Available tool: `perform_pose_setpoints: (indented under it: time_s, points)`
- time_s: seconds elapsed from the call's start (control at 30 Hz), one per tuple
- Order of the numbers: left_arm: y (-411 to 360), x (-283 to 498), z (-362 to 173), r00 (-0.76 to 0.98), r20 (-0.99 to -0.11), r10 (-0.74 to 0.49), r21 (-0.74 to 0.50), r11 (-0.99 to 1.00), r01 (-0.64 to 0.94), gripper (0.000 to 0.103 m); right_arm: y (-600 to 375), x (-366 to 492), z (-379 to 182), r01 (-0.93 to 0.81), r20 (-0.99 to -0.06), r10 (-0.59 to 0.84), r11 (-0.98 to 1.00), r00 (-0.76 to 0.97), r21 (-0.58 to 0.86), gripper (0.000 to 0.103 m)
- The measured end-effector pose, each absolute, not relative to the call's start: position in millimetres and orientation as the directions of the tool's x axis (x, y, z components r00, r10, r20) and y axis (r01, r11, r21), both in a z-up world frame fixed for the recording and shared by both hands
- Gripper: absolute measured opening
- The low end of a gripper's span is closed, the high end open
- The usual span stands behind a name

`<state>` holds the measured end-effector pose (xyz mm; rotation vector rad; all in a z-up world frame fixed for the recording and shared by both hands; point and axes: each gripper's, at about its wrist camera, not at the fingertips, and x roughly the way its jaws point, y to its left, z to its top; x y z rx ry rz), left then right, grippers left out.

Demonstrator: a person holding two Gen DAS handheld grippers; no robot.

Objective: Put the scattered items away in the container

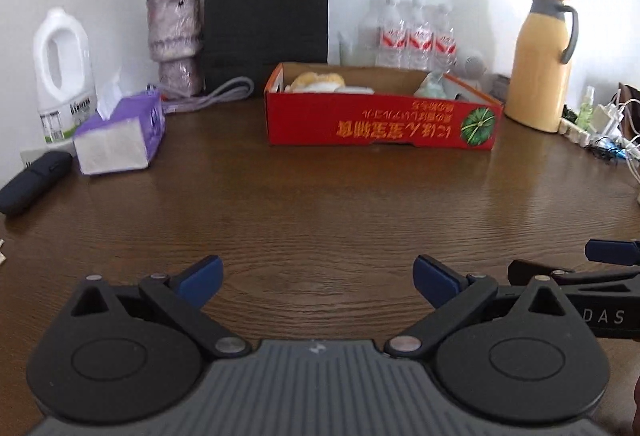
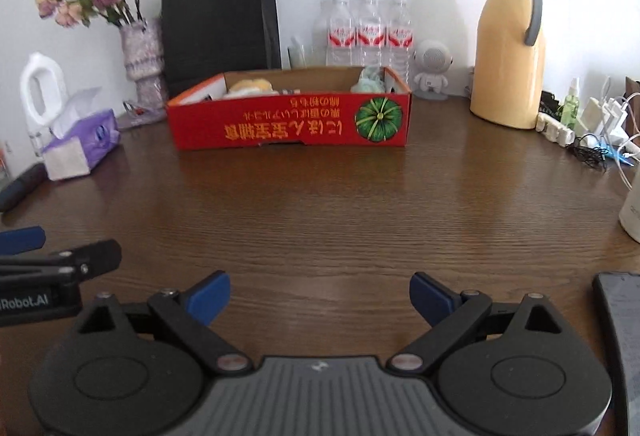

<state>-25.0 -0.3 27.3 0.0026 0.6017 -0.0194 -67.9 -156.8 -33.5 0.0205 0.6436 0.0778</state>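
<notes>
Across the table (image 1: 320,203), in the left wrist view, the red box (image 1: 380,119) sits at 12 o'clock, well away from the left gripper (image 1: 318,282). It already holds a yellowish soft item (image 1: 318,80) toward its left end and a pale green one (image 1: 432,85) toward its right. At 10 o'clock lie a tissue pack (image 1: 120,135) and a dark case (image 1: 32,181); at 2 o'clock stands a yellow jug (image 1: 540,63). The bare wood between gripper and box shows no loose item, so the likeliest slip, as a judgement, is taking a fixture such as the tissue pack for clutter, or reaching out and dragging the cables (image 1: 616,131) at 3 o'clock. The left fingers (image 1: 200,282) are spread wide, released, holding nothing and touching nothing. The right gripper's tips just show at 3 o'clock.

From the right wrist view, the box (image 2: 288,123) lies at 11 o'clock, far from the right gripper (image 2: 320,296). A dark flat object (image 2: 618,324) lies at 3 o'clock near the gripper, and a white thing (image 2: 634,203) at 2 o'clock; what either is cannot be told. A sideways sweep could knock them. The right fingers (image 2: 210,294) are also wide apart, released and empty. The left gripper's fingertip (image 2: 22,240) shows at 9 o'clock, just beside, so a crossing move could clash the two tools.
</notes>
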Motion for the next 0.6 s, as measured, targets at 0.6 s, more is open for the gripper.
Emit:
perform_pose_setpoints:
  time_s: [0.6]
  points:
    - [-2.8, 3.6, 7.1, 0.763, -0.646, 0.000, 0.017, 1.000, 0.014, 0.103, -151.2, -42.1, -51.8, -0.079, -0.650, 0.070, 0.997, 0.757, 0.015, 0.103]
